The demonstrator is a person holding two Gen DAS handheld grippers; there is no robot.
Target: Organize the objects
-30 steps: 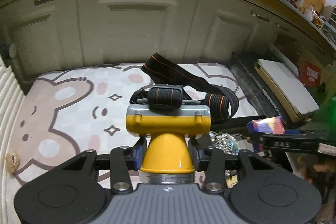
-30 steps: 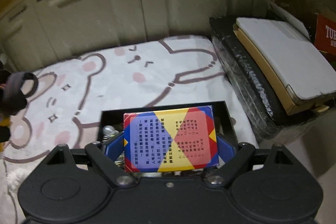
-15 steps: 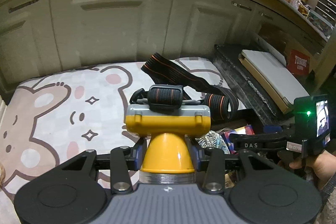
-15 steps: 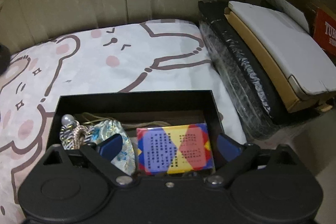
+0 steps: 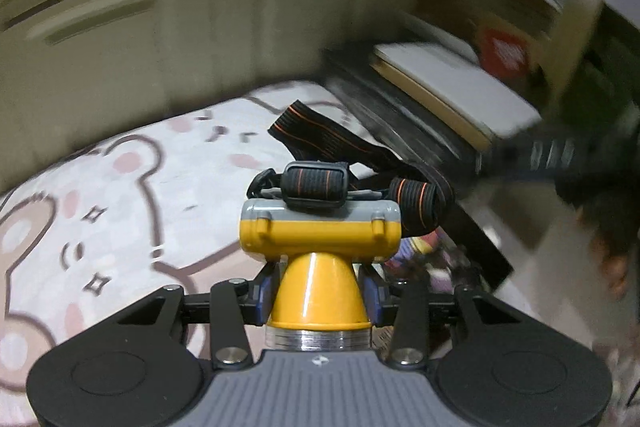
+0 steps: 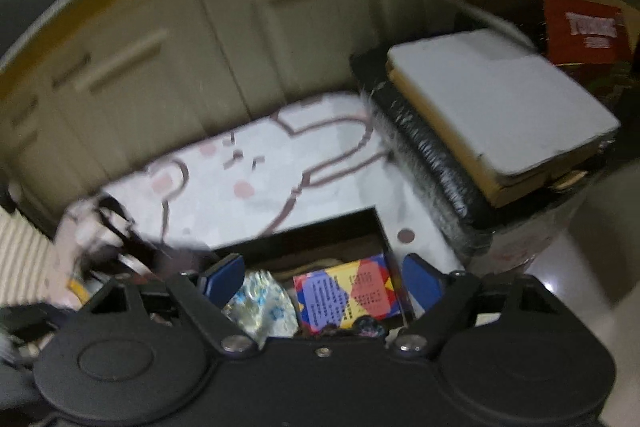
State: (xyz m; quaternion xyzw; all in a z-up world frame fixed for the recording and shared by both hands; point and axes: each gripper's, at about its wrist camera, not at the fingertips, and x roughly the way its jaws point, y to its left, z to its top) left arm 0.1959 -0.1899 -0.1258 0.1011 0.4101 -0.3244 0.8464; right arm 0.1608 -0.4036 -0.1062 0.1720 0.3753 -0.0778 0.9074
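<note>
the left gripper (image 5: 318, 301) is clamped on the yellow headlamp (image 5: 320, 239) by its cone, likely to carry it to the black box (image 6: 376, 223) at 4 o'clock, where the right gripper (image 6: 322, 277), wide, empty and closing, hangs over the colourful card box (image 6: 346, 297) inside.

Box (image 6: 384, 239) sits on mat (image 6: 320, 147), near its right edge. In box: card pack (image 6: 348, 293) right, pouch (image 6: 264, 307) left. Slab stack (image 6: 496, 99) right of box, off mat.

Yellow-and-grey headlamp (image 5: 320, 235) with orange-striped black strap (image 5: 320, 135); blue, yellow and red card box (image 6: 347, 294); bear-patterned white mat (image 5: 120, 211).
</note>
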